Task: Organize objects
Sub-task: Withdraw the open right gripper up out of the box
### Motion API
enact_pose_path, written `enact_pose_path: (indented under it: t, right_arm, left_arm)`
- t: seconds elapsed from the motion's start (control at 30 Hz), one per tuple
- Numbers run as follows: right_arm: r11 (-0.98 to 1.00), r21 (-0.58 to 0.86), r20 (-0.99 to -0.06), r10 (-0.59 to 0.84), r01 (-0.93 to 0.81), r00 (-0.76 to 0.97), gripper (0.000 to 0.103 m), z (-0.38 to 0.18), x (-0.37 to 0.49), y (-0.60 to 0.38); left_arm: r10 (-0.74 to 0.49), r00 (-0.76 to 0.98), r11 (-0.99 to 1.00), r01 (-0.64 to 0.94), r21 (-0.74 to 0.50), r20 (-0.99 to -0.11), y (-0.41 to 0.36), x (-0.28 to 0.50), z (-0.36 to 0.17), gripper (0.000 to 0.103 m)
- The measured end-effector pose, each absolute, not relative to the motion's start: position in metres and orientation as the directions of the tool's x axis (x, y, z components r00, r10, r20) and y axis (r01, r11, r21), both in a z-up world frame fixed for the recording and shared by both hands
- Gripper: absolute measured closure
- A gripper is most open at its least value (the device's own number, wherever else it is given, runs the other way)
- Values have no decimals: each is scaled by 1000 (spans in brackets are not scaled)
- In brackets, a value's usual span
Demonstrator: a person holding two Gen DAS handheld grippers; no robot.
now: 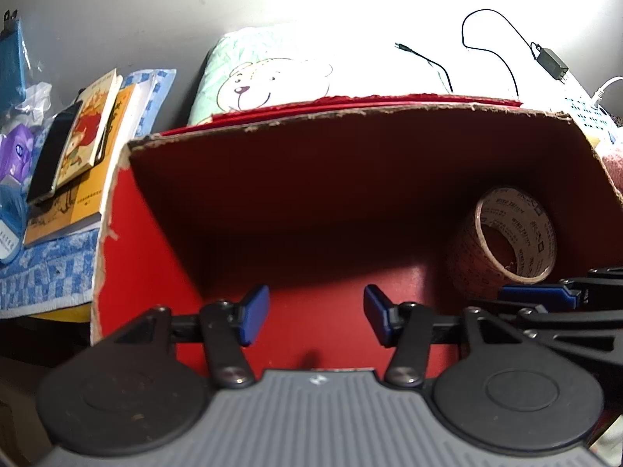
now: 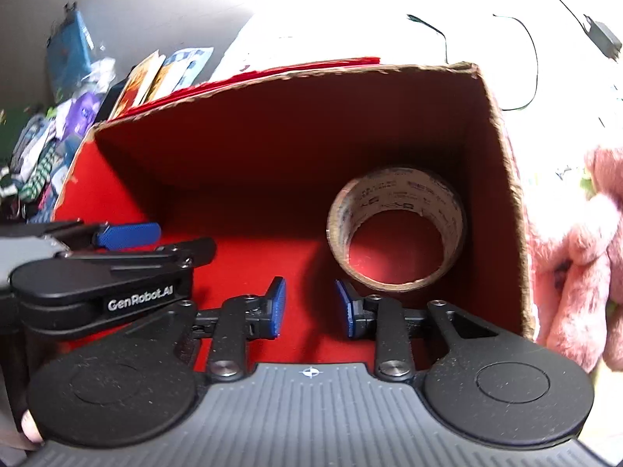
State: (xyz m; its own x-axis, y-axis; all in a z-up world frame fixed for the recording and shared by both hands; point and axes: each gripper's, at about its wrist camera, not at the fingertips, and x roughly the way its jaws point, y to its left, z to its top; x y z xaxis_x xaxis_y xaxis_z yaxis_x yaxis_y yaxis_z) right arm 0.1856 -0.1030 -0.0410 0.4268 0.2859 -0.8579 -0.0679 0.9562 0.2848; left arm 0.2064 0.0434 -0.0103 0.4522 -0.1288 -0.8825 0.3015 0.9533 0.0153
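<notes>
**One roll boxed, plenty left outside**

The tape roll [image 2: 397, 229] sits inside the red cardboard box [image 1: 155, 233], lying on the red floor near the right wall, at about one o'clock from the right gripper [image 2: 309, 313]. That one looks settled: nothing is touching it. The right gripper's blue pads are parted with only red floor between them, so it is open and empty, just short of the roll. In the left wrist view the same roll sits at three o'clock, and the left gripper [image 1: 316, 315] hangs over the bare middle of the box, jaws spread wide, holding nothing.

So the count, as I read it: one item in, the rest of the box floor bare. Outside there is more that could go in. At nine to ten o'clock in the left view, a stack of books [image 1: 83, 148] with a dark phone-like slab [image 1: 54, 155] on top rests on a blue patterned cloth [image 1: 46, 272]. At three o'clock in the right view, a pink plush toy [image 2: 580, 257] lies just beside the box wall. Behind the box, a black charger and cable [image 1: 551, 62] lie on the bright surface. Early going, I'd say; both hands are free for the next pick.
</notes>
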Motion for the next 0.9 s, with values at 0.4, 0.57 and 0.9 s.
enact_pose_path:
  t: [0.4, 0.57, 0.9]
  right_arm:
    - [954, 300, -837, 271, -15, 475, 75, -37, 185, -107]
    - [949, 315, -825, 286, -25, 488, 75, -37, 184, -109]
    - [949, 312, -774, 279, -42, 569, 75, -27, 169, -114]
  left_arm:
    - [-100, 482, 951, 303, 58, -870, 41, 207, -11, 41]
    - [-95, 490, 949, 307, 70, -866, 41, 207, -12, 40]
    - [-72, 503, 953, 290, 90, -861, 40, 206, -12, 40]
